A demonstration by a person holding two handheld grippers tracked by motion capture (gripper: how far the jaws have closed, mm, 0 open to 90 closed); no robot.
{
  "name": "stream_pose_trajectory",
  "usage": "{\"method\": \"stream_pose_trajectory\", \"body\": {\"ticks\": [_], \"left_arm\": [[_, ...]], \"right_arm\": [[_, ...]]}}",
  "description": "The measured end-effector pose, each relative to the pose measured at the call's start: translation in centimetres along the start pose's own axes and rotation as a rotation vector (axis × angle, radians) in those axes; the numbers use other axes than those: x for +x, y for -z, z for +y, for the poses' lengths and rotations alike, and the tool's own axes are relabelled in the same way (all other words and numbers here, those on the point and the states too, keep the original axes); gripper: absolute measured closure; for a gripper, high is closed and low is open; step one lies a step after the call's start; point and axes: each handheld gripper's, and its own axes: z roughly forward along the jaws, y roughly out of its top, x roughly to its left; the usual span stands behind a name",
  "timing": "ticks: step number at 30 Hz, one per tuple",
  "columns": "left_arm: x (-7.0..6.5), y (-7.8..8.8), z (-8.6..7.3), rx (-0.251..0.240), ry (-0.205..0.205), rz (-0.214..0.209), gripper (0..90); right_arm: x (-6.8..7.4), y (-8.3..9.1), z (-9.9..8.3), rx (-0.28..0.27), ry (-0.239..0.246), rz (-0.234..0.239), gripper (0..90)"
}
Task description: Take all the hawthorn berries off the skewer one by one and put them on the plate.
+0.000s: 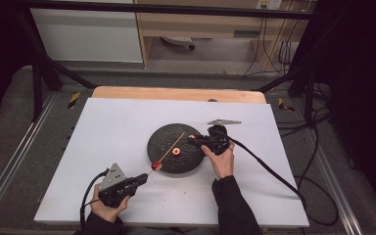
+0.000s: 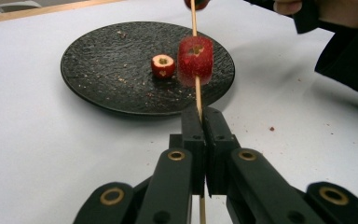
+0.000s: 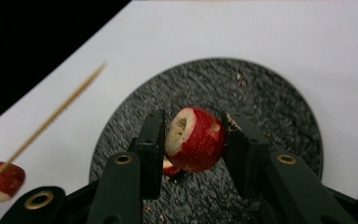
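Note:
My left gripper (image 1: 143,177) (image 2: 200,112) is shut on the near end of a thin wooden skewer (image 1: 171,147) (image 2: 194,23). The stick slants up over a round black plate (image 1: 164,137) (image 2: 98,70). A cored red fruit piece (image 1: 156,165) (image 2: 196,60) is threaded on it near the plate's front edge. My right gripper (image 1: 192,141) (image 3: 193,126) hovers over the plate's right half, shut on another red fruit piece (image 3: 196,140) with a pale hollowed end. A third small cored piece (image 1: 176,151) (image 2: 163,65) lies on the plate.
The plate sits mid-table on a white sheet (image 1: 117,122). Crumbs dot the plate and the sheet (image 2: 271,128). Black cables (image 1: 269,169) trail from both grippers. Behind the table's wooden far edge (image 1: 176,93) stand frame bars.

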Motion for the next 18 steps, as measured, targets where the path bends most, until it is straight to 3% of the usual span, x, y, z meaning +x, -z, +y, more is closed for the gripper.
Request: {"method": "stream_pose_trajectory", "body": {"ticks": [10,18], "left_arm": [[0.0,-0.1,0.0,0.006,-0.001,-0.002,88.1],[0.0,-0.1,0.0,0.011,-0.001,-0.002,88.1]], "right_arm": [[-0.3,-2.7,-2.1,0.079,0.002,-0.021,62.0],[-0.4,-3.6,-3.0,0.112,0.017,-0.031,61.4]]}}
